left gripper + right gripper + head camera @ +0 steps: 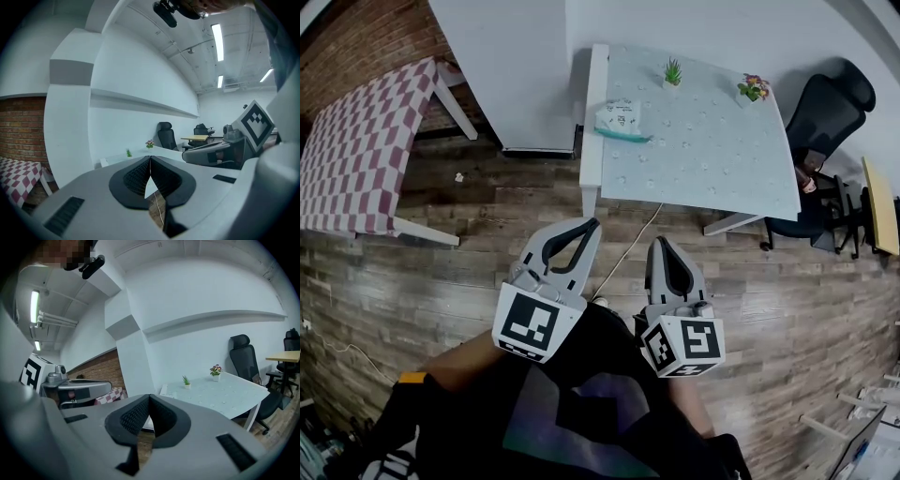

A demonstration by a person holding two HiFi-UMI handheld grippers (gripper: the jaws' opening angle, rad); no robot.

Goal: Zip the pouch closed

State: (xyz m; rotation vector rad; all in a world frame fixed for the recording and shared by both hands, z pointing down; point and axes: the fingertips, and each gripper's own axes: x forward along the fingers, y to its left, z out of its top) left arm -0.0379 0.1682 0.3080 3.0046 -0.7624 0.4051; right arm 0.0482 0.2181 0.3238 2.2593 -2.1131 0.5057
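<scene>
The fingers of my left gripper are pressed together tip to tip with nothing between them, and the ribbed black pads of my right gripper meet the same way; both are empty. I judge they are held low and close to my body because I am standing back on the floor and have not yet reached the work. The pads are dark, finely grooved rubber set in smooth grey plastic shells that taper to a point.

Beyond them the plank floor is worn, grey-brown wood, with a thin pale cable trailing across it. The pouch lies well apart from both grippers, on the counter by its left edge, about midway along. It looks soft, white and slightly puffed, with a teal strip on its near side that may be the zip, though it is too small to be sure. The counter top is pale and matt with a faint dotted pattern. Two small potted plants stand near its far edge.
</scene>
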